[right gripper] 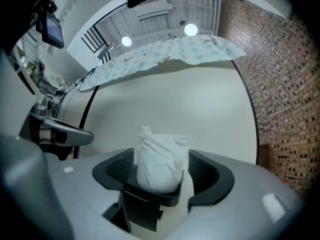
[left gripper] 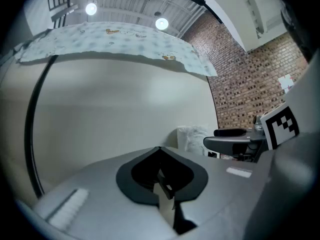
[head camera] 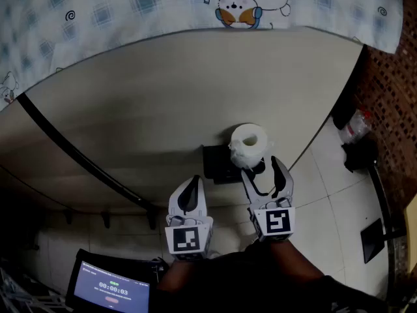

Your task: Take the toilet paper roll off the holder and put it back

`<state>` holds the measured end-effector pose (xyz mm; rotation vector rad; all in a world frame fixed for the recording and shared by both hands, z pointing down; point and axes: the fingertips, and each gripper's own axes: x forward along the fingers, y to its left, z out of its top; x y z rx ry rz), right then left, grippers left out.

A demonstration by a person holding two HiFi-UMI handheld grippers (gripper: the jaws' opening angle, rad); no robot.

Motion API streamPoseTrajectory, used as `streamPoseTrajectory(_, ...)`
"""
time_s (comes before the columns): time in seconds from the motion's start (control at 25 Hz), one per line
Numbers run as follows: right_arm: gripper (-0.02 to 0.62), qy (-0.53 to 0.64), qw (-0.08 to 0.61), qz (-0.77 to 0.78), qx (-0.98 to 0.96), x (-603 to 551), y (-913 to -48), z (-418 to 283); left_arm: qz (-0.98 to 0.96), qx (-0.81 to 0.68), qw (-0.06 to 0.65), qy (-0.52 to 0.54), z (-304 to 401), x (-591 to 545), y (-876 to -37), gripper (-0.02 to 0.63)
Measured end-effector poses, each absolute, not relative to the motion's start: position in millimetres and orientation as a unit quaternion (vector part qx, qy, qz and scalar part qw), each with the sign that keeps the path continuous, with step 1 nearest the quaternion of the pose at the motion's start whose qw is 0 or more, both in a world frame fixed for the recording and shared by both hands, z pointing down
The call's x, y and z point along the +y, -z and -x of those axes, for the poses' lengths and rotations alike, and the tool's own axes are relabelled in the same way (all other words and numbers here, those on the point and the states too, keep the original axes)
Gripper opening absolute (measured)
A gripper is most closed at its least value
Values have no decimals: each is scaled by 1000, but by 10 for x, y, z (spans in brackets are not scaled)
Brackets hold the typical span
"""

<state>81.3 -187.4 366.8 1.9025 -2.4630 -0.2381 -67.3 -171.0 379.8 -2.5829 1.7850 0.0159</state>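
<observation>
Well, the soft, crumpled white toilet paper roll [head camera: 249, 142] sat on the black wall holder [head camera: 218, 163]. It looked light and squashy, so its round sides needed a gentle hold. The right gripper [head camera: 260, 166] stood open around it. The left gripper [head camera: 193, 184] was closed and empty

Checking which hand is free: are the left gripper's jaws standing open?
No: in its own view the left gripper has its jaws closed together, with nothing between them.
</observation>
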Motion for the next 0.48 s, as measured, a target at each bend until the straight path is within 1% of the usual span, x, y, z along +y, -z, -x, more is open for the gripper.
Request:
streamPoseTrajectory(0.08,365,70,6,-600,-797,-1953,-3726,-737,821,571,4,-3,732,-1750,-3792,18)
streamPoseTrajectory(0.12,375,67,3,-594,-802,-1988,-3736,-702,820,572,6,-3,754,-1767,-3789,18)
streamPoseTrajectory(0.2,421,56,3,-590,-805,-2049,-3763,-677,819,574,8,-3,780,-1791,-3786,18)
streamPoseTrajectory(0.24,433,49,6,-591,-805,-2082,-3781,-677,818,575,9,-4,786,-1805,-3785,18)
streamPoseTrajectory(0.48,440,33,20,-579,-815,-2307,-3863,-631,817,576,10,-5,796,-1900,-3765,18)
